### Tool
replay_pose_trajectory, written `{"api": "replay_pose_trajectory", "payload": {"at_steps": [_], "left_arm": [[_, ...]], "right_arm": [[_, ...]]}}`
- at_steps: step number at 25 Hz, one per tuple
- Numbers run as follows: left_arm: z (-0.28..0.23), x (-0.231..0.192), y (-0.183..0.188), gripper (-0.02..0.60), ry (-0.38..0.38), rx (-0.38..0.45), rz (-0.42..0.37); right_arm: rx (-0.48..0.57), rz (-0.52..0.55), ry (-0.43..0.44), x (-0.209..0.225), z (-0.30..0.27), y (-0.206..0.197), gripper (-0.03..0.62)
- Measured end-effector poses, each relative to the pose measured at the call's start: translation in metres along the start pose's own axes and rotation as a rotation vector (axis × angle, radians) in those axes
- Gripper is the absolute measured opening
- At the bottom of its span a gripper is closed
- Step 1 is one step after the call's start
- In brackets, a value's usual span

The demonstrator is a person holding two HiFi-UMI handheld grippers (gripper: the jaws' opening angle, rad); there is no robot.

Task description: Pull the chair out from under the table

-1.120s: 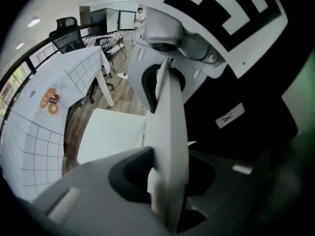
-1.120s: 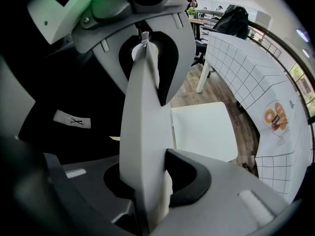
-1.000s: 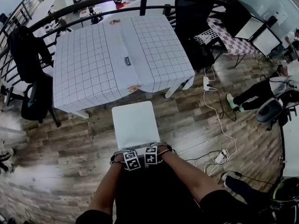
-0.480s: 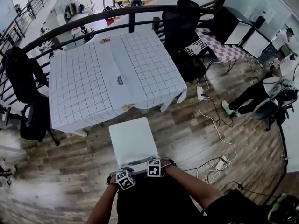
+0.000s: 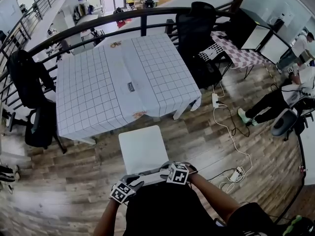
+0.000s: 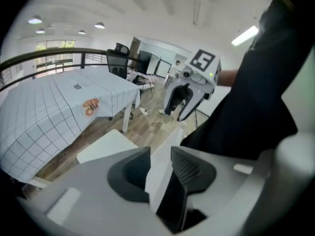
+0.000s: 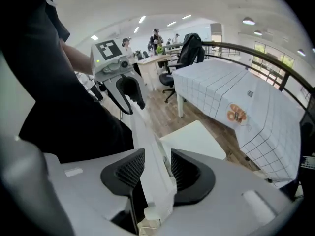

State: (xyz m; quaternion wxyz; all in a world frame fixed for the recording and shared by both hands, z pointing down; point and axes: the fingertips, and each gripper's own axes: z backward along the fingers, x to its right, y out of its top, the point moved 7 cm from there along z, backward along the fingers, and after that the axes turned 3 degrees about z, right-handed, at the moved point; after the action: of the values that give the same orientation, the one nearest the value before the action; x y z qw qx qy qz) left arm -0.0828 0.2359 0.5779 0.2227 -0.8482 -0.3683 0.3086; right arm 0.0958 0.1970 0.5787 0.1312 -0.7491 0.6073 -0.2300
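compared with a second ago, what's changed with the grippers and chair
The left gripper and right gripper lifted and spread apart; their jaws have just been opening, loosening off the backrest, which still stands between them. The chair and table stayed put.

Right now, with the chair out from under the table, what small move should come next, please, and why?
The chair stands clear of the table, and the fingers of the left gripper and right gripper have just been opening, its back loose between them. I would probably lift both grippers off it.

No legible text shows in any view.
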Motion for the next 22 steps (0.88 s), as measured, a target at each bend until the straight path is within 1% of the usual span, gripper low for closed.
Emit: {"api": "replay_pose_trajectory", "payload": {"at_steps": [3, 5, 7, 8, 10, 13, 16, 18, 20, 21, 22], "left_arm": [[0.018, -0.012, 0.027, 0.132, 0.027, 0.128, 0.032], [0.009, -0.034, 0.039, 0.130, 0.052, 0.221, 0.052], [0.007, -0.047, 0.055, 0.130, 0.058, 0.322, 0.079], [0.012, -0.047, 0.068, 0.130, 0.058, 0.373, 0.093], [0.029, -0.041, 0.099, 0.129, 0.066, 0.472, 0.102], [0.049, -0.036, 0.137, 0.119, 0.109, 0.583, 0.060], [0.065, -0.036, 0.164, 0.102, 0.168, 0.654, 0.004], [0.083, -0.018, 0.182, 0.081, 0.184, 0.674, -0.038], [0.104, 0.007, 0.202, 0.080, 0.194, 0.680, -0.076], [0.111, 0.014, 0.209, 0.070, 0.210, 0.689, -0.085], [0.114, 0.017, 0.214, 0.050, 0.233, 0.702, -0.084]], "right_arm": [[0.072, -0.030, -0.051, 0.016, 0.018, 0.012, 0.166], [0.100, -0.027, -0.098, 0.038, 0.014, 0.008, 0.166], [0.145, -0.033, -0.156, 0.055, 0.020, 0.008, 0.166], [0.189, -0.045, -0.185, 0.060, 0.031, 0.012, 0.164], [0.315, -0.082, -0.232, 0.067, 0.060, 0.026, 0.156], [0.545, -0.120, -0.294, 0.069, 0.099, 0.051, 0.153], [0.750, -0.131, -0.360, 0.067, 0.132, 0.075, 0.139], [0.846, -0.140, -0.403, 0.055, 0.162, 0.090, 0.116], [0.904, -0.154, -0.448, 0.041, 0.194, 0.103, 0.104], [0.919, -0.162, -0.470, 0.037, 0.205, 0.106, 0.091], [0.930, -0.172, -0.489, 0.037, 0.210, 0.108, 0.065]]}}
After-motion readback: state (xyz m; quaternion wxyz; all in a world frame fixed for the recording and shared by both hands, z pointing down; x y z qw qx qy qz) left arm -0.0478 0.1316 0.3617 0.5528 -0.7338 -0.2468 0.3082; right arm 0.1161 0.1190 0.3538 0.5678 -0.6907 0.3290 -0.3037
